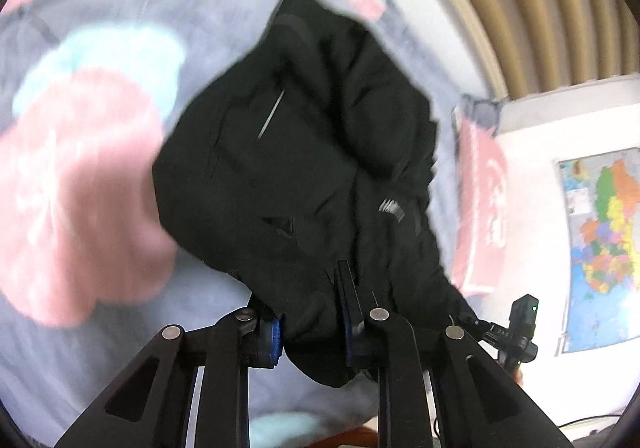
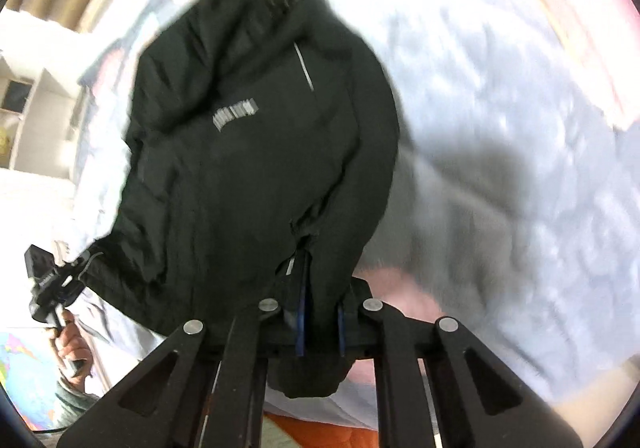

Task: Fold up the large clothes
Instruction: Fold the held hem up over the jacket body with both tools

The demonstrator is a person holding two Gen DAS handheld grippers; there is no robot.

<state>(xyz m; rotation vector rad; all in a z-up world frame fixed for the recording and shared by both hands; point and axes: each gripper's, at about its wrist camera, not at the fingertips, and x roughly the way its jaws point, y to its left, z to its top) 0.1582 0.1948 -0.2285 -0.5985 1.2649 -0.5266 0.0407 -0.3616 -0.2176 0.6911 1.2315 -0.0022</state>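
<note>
A large black jacket [image 1: 296, 168] with a grey chest logo and a thin reflective strip hangs in the air above the bed. My left gripper [image 1: 312, 324] is shut on its hem, with black fabric bunched between the blue pads. My right gripper [image 2: 320, 324] is shut on another part of the hem of the same jacket [image 2: 256, 152]. In the left wrist view the right gripper [image 1: 516, 332] shows at the jacket's far edge. In the right wrist view the left gripper [image 2: 52, 288] shows at the lower left, in a hand. The frames are blurred.
A grey bedspread [image 1: 100, 48] with pink and light blue flowers lies below the jacket. A pink patterned pillow [image 1: 480, 200] stands by the white wall. A coloured map [image 1: 604, 240] hangs on the wall. Tan curtains [image 1: 520, 0] hang behind the bed.
</note>
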